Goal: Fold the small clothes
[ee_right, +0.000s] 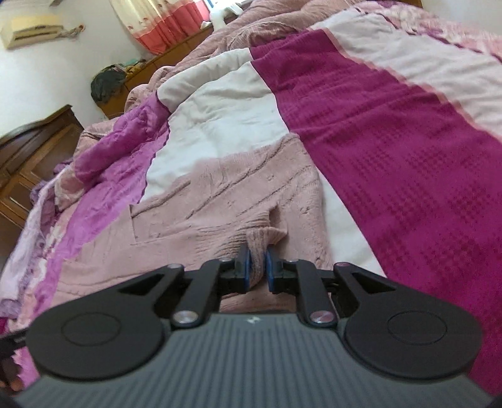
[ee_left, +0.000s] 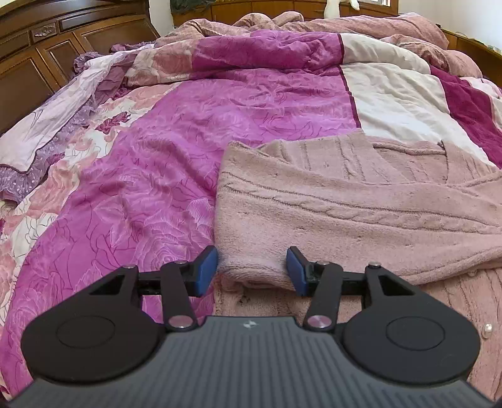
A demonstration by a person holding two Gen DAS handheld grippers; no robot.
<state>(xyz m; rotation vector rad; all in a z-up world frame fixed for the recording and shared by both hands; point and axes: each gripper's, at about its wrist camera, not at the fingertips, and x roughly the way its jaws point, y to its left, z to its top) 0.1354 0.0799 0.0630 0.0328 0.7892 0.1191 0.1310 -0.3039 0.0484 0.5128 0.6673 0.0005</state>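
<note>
A dusty-pink knit sweater (ee_left: 345, 204) lies flat on the bed, its left side folded over into a thick rolled edge (ee_left: 251, 266). My left gripper (ee_left: 252, 271) stands open astride that rolled edge, blue pads on either side of it with a little room. In the right wrist view the same sweater (ee_right: 204, 219) spreads ahead. My right gripper (ee_right: 258, 266) is nearly closed, and a ribbed cuff (ee_right: 266, 237) is bunched between its blue pads and sticks out past them, low over the garment.
A quilt in magenta (ee_left: 219, 125), white (ee_left: 392, 97) and floral patches covers the bed. A dark wooden headboard (ee_left: 37, 56) stands at the left. A rumpled pink blanket (ee_left: 345, 25) lies at the far end. A low wooden cabinet (ee_right: 34, 150) sits beside the bed.
</note>
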